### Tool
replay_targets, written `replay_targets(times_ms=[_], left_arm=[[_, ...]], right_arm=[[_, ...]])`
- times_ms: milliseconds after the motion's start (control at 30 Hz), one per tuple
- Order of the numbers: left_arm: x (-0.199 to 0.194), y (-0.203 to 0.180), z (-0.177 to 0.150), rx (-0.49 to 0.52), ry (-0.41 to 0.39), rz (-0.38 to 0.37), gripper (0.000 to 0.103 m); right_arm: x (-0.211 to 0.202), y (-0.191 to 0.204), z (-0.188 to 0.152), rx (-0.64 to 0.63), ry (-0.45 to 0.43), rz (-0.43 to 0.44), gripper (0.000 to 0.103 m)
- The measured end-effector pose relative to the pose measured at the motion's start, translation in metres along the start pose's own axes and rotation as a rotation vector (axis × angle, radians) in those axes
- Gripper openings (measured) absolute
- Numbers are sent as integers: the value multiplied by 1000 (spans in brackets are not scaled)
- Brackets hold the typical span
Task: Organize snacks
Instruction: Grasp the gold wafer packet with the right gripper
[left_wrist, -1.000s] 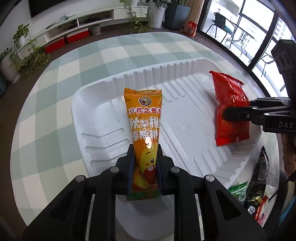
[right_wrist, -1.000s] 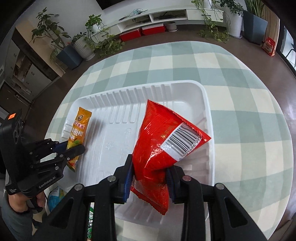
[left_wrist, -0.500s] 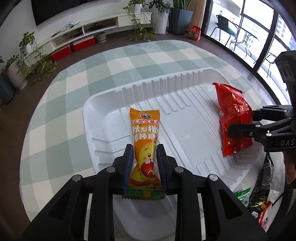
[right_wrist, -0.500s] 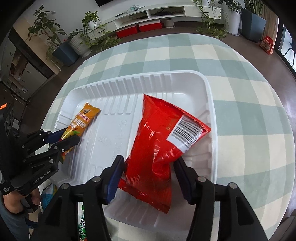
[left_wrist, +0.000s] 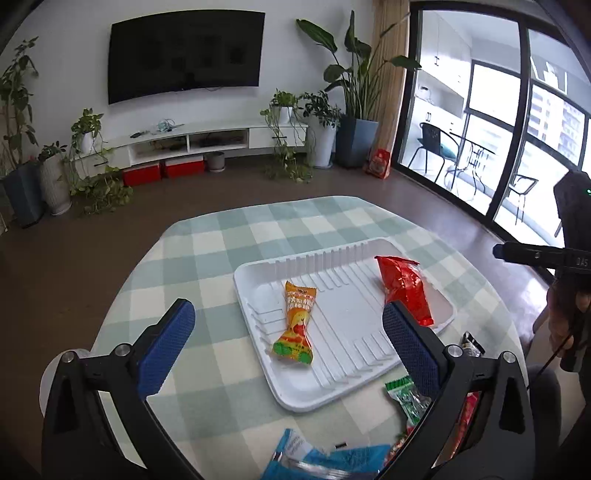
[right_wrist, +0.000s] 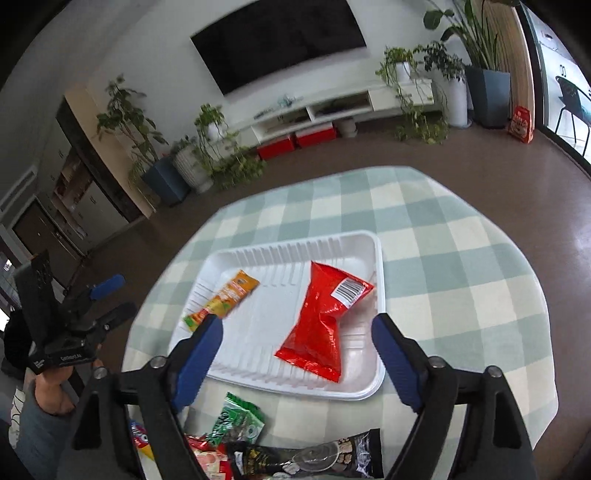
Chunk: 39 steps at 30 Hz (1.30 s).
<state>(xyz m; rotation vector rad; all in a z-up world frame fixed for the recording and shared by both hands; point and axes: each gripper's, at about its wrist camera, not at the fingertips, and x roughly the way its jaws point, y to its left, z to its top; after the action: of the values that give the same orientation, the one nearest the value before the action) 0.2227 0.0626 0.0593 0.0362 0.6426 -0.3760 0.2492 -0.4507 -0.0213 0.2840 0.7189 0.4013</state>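
Note:
A white ribbed tray (left_wrist: 295, 395) (right_wrist: 369, 386) lies on the checked tablecloth. Inside it an orange snack stick (left_wrist: 296, 321) (right_wrist: 225, 295) rests at the left and a red snack bag (left_wrist: 404, 288) (right_wrist: 325, 325) at the right. My left gripper (left_wrist: 288, 328) hangs above and in front of the tray, its jaws opening wide with nothing pressed between the blue pads. My right gripper (right_wrist: 297, 338) is likewise raised and pulled back, its jaws still opening, and the red bag lies free below them. Each gripper also appears at the edge of the other view.
Several loose snack packets lie near the table's front edge: a green one (right_wrist: 236, 422) (left_wrist: 406, 395), a dark one (right_wrist: 317, 458), a blue one (left_wrist: 325, 461). A hand (right_wrist: 51, 391) holds the left gripper. Beyond the table are a TV unit and potted plants.
Both grippers opened, let go of the orange stick and the red bag in the tray, then rose and drew back from it. More of the room now shows.

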Motion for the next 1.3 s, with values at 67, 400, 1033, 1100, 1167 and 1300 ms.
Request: replay_targets(times_ms=[67,400,1033,1100,1167,1300], left_arm=[[-21,3,-18,-57,35,39,103],[-88,-41,-140,-280,58,6,103],[-126,-47,-192,-327,76,34,103],[-128,-46,-192,-329,69,31,103],[-129,-46,-192,-329,61,26,103],[-131,-46,-191,-323,53,18,100]], right_arm=[[-27,9,-14,-8,-66,27,96],[-66,50,-142,-21,-88,-16,93],[-6,159,-237,-337,216,10,65],[3,161,-241,-360,235,-22,63],[10,161,-243,-366,261,-38,61],[20,168,-251,-416,292,-75,55]])
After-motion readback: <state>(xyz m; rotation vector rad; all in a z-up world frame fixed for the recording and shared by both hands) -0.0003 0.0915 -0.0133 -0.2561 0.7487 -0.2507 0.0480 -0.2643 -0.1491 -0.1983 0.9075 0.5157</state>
